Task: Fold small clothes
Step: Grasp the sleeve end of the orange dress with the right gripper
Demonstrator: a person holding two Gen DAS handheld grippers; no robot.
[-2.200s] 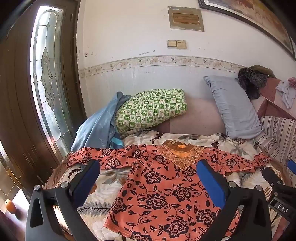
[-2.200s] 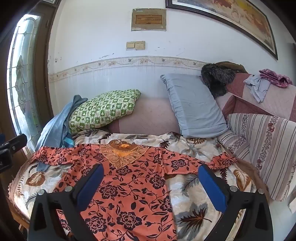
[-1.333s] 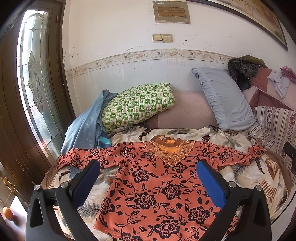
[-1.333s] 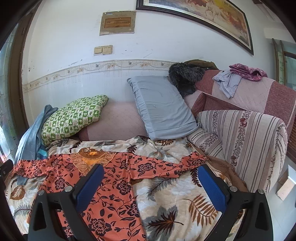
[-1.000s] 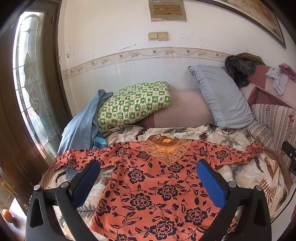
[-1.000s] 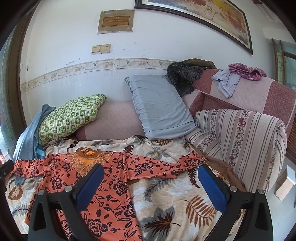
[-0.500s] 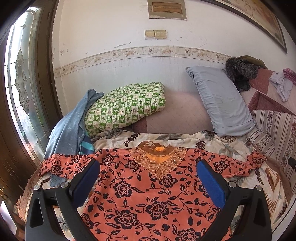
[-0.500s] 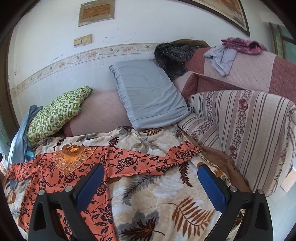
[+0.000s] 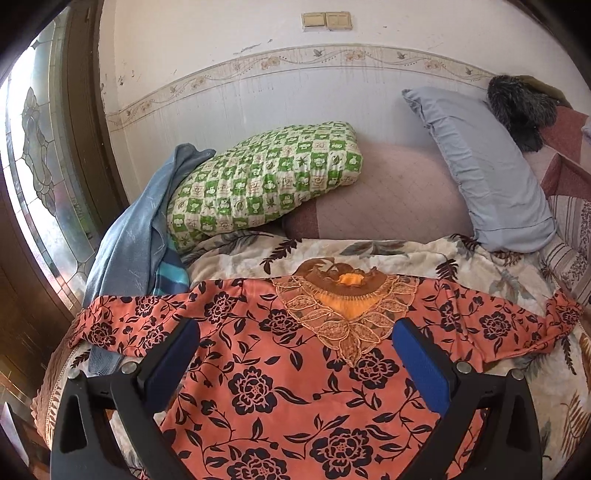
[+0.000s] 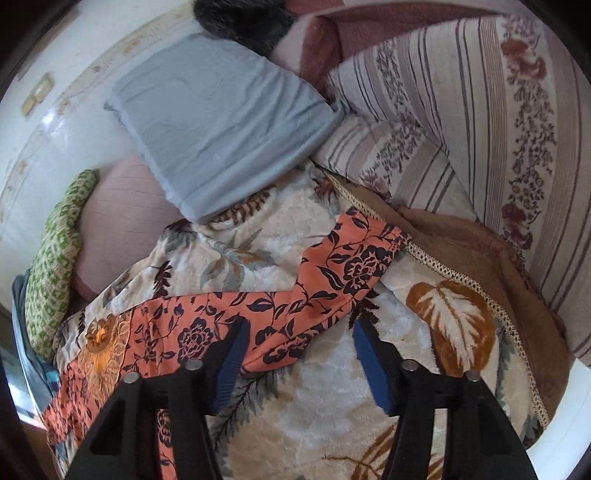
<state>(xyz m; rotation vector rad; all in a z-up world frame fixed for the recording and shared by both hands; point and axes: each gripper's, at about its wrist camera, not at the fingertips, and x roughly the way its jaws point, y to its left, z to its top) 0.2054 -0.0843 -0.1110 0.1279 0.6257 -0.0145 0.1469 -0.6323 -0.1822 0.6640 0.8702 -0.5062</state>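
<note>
Readable text: none in either view.
Wall switch plate [image 9: 326,20]: plain, no lettering visible.
Orange floral garment [image 9: 295,376]: pattern only, no label showing.
Green checked pillow [image 9: 266,184]: small pictures, no words.

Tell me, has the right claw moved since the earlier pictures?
Yes. The right claw has dropped and tilted toward the orange shirt's sleeve; the grey pillow now sits high in its view. Its jaws are closing, the sleeve's lower edge between them.
</note>
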